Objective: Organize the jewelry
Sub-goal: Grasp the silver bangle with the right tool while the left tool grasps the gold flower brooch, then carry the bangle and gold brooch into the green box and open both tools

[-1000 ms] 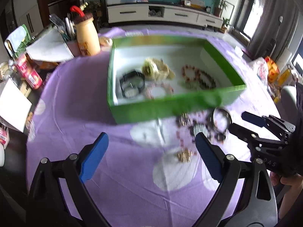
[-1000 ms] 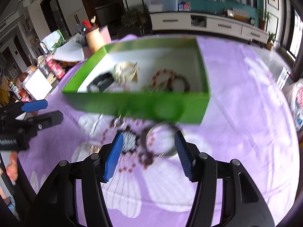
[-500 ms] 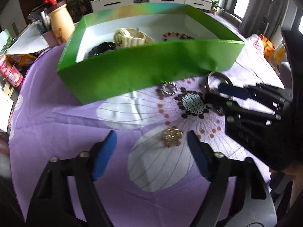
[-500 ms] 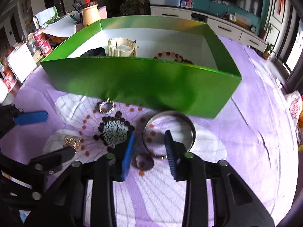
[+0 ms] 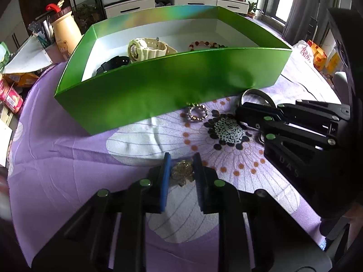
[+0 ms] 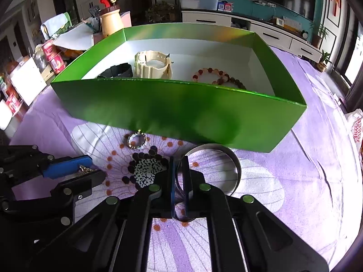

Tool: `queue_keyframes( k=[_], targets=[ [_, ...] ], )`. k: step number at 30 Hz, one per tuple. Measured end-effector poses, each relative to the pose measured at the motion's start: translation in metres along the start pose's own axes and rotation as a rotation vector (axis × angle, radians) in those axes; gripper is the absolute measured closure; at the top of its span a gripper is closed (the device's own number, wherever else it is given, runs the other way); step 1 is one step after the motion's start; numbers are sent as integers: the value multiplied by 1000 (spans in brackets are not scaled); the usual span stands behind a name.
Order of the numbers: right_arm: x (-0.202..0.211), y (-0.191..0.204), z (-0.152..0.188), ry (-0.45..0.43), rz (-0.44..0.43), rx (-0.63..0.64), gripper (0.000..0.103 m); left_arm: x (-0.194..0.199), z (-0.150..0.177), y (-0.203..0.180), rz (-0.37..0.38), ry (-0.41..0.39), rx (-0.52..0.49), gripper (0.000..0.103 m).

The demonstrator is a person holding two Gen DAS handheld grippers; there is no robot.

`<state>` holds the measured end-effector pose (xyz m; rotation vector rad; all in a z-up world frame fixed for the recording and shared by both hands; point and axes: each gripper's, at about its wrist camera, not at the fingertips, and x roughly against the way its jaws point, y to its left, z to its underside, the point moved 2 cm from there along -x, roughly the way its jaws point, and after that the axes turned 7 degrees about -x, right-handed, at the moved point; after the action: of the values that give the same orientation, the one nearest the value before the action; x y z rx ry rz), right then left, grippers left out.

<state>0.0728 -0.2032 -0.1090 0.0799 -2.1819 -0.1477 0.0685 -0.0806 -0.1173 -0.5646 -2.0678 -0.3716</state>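
Observation:
On the purple flowered cloth, my left gripper [image 5: 181, 161] is closing, and its pads press on a small gold brooch [image 5: 182, 172] that lies between them. The right wrist view shows that left gripper [image 6: 95, 167] with the brooch [image 6: 85, 169] in it. My right gripper [image 6: 179, 161] is shut on the near rim of a silver bangle [image 6: 236, 165], which rests on the cloth by the green box [image 6: 172, 111]. Inside the box lie a cream watch [image 6: 152, 64], a black watch [image 6: 118, 70] and a bead bracelet [image 6: 217, 77]. A sparkly ring [image 5: 197, 113] lies loose before the box.
A beige bottle [image 5: 64, 40], papers and snack packets [image 5: 11, 95] crowd the table's left edge. Bags [image 5: 317, 54] stand off to the right. The box's tall front wall [image 5: 158, 95] rises just beyond both grippers. A white cabinet [image 5: 177, 2] runs along the back.
Both grippers came down toward the cloth and closed. The left went from wide open to closing around the gold brooch; the right narrowed onto the bangle's rim.

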Motion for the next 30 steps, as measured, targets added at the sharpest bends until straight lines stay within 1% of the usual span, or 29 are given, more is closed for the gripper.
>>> queue_keyframes(
  k=[7,11,15,22,26,28,30],
  targets=[
    [12,-5,-2,-40,-77,-124,99,9,2,24,16,-1,92,83],
    [16,0,-2,-52,-90,-132,100,17,4,39,7,-12,132,83],
    [19,2,-2,-59,-84,-120,100,18,1,46,8,-16,148,83],
    [29,3,-4,-81,-95,-128,100,23,-3,44,35,-38,155,83],
    [33,4,-1,-99,-110,-149,100,21,-5,47,45,-25,161,83],
    [35,1,1,-107,-117,-172,100,19,-5,49,59,-16,171,83],
    [39,-3,3,-117,-124,-197,100,17,-4,48,57,-5,169,83]
  ],
)
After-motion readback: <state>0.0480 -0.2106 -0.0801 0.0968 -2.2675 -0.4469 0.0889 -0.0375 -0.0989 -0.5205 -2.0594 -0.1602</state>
